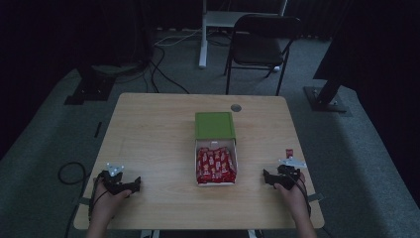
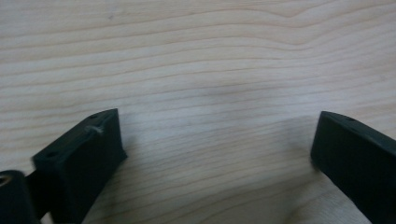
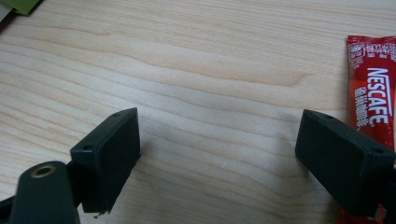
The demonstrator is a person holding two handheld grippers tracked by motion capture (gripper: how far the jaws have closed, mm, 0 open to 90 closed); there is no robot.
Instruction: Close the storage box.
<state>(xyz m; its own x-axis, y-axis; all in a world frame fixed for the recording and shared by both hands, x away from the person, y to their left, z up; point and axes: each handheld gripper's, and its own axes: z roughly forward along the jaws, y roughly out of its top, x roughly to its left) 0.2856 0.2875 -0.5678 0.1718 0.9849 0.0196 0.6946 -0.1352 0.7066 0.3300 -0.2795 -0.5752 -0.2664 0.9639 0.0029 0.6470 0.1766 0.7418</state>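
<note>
Dim grey carpet surrounds a pale wooden desk (image 1: 158, 144) in the middle of the high view, with a black chair (image 1: 262, 44) and a white stand (image 1: 208, 29) at the top of the frame and cables (image 1: 163, 64) trailing across the floor at upper left. At the desk's centre sits an open white box (image 1: 216, 163) packed with red sachets (image 1: 214, 164), its green lid (image 1: 214, 125) lying just beyond it, touching the far end. At lower left, the left gripper (image 1: 130, 186) rests on the desk in a hand (image 1: 110, 198); its own view shows the jaws spread wide over bare wood grain. At lower right, the right gripper (image 1: 270, 178) is held in the other hand (image 1: 292, 196), jaws likewise spread apart with nothing between them. One loose sachet (image 3: 371, 93) marked Nescafe lies on the desk at the right edge of the right gripper view, partly hidden behind the right-hand jaw.
</note>
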